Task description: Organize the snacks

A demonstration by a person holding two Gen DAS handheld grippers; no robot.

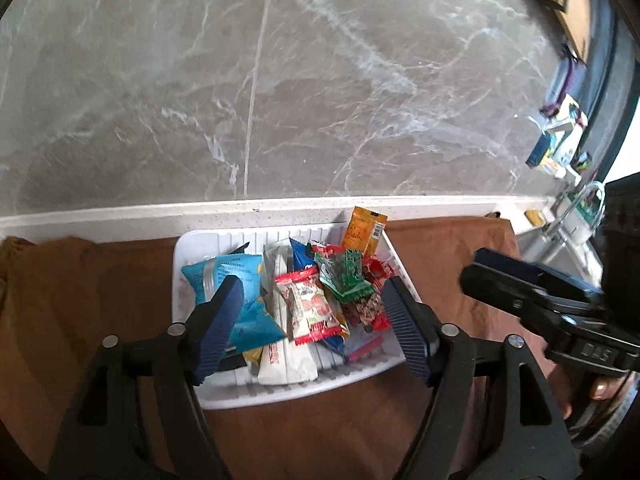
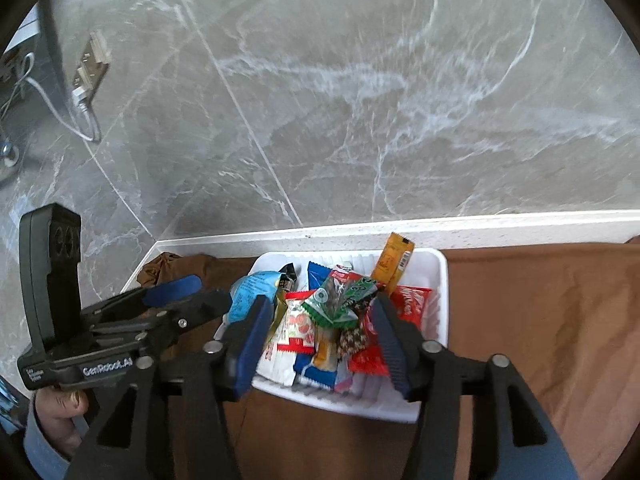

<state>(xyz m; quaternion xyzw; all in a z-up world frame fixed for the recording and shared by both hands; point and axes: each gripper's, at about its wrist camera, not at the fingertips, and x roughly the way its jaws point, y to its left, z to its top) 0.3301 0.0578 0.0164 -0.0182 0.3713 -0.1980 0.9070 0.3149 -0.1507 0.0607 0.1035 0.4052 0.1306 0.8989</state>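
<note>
**Q:** Snacks — where are they?

**A:** Snacks (image 1: 316, 300) lie heaped in a white ribbed tray (image 1: 304, 390). The tray sits on a brown cloth (image 1: 80, 300) that covers the counter (image 1: 120, 218), close to the grey marbled wall (image 1: 320, 80). In the pile are a light blue bag (image 1: 218, 270) on the left, a red-and-white packet (image 1: 310, 312) in the middle, a green wrapper (image 1: 344, 276) just beside it, a red wrapper (image 2: 412, 304) on the right, and an orange packet (image 1: 364, 232) leaning against the tray's far rim.

**Q:** What are the two tools doing?

**A:** The left hand-held gripper (image 1: 316, 320) hangs above the tray with its blue-padded fingers apart. Nothing is between them; the snacks show below in the gap. The right hand-held gripper (image 2: 320, 336) is likewise over the tray, fingers spread and holding nothing. Each appears in the other's view, off to the side, above the cloth.

**Q:** Is a person visible?

**A:** Only in part. A hand (image 2: 60, 416) in a pale blue sleeve (image 2: 40, 452) grips the handle of the left tool, seen from the right wrist.

**Q:** Anything else nearby?

**A:** A white cable (image 2: 52, 100) hangs against the wall at the far left, and small boxes (image 1: 560, 140) stand at the far right.
</note>
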